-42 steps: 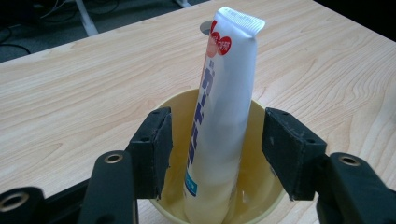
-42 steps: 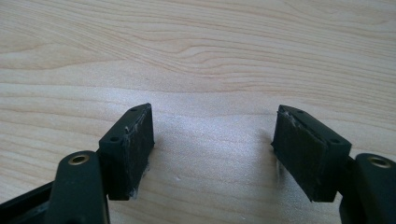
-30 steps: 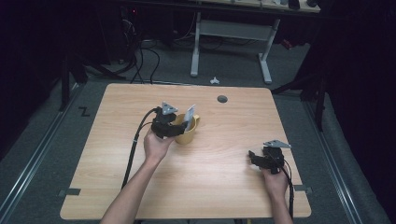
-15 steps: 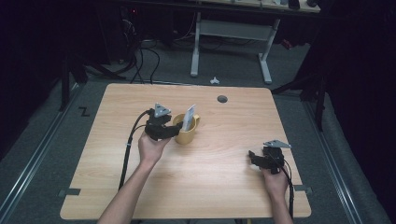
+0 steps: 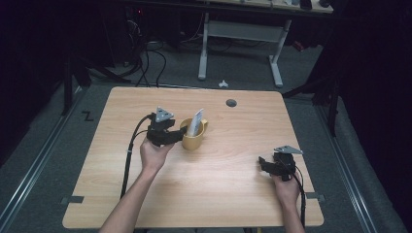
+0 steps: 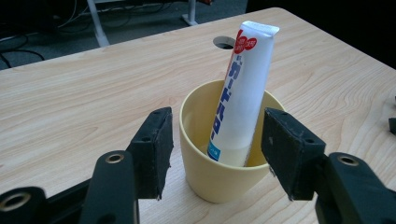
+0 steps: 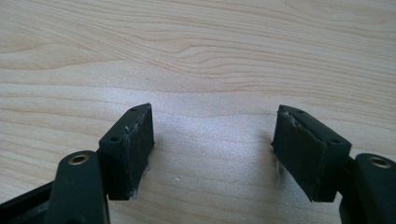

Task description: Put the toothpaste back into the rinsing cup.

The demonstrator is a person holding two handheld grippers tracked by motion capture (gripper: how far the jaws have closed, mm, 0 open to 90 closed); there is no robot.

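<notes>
A yellow cup [image 5: 193,138] stands upright left of the table's middle, with a white toothpaste tube [image 5: 197,121] leaning in it. My left gripper [image 5: 177,136] is just left of the cup, open. In the left gripper view the cup [image 6: 219,172] and the tube [image 6: 240,88] sit right ahead of my left gripper [image 6: 217,149], whose jaws are spread wider than the cup's near side and do not clamp it. My right gripper [image 5: 262,162] rests low near the table's right front. In the right gripper view, bare wood lies between the open jaws of my right gripper [image 7: 212,144].
A round cable hole [image 5: 231,103] lies in the wooden table [image 5: 145,194] toward the far edge, beyond the cup. A small white object [image 5: 223,83] lies on the floor behind the table, near the white legs of another desk [image 5: 202,53].
My left gripper has drawn back to the left, off the cup, which stays standing with the tube in it. The right gripper has not moved.
</notes>
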